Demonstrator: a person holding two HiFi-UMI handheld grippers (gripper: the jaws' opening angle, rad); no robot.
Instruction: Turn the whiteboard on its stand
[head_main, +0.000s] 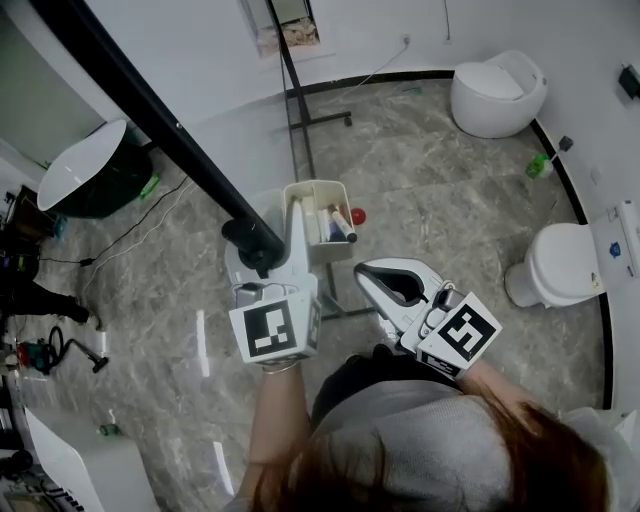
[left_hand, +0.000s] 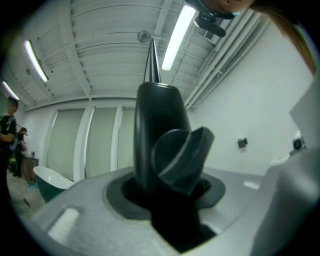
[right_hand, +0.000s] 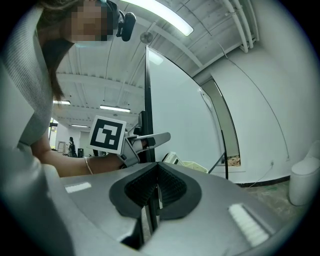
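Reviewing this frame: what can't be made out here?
- Head view: the whiteboard shows only its black top edge, and the picture's edge cuts off its far end.
- Left gripper view: the black knob in the left claw hides whatever it fastens into.
- Head view: the markers in the tray are too small to count.
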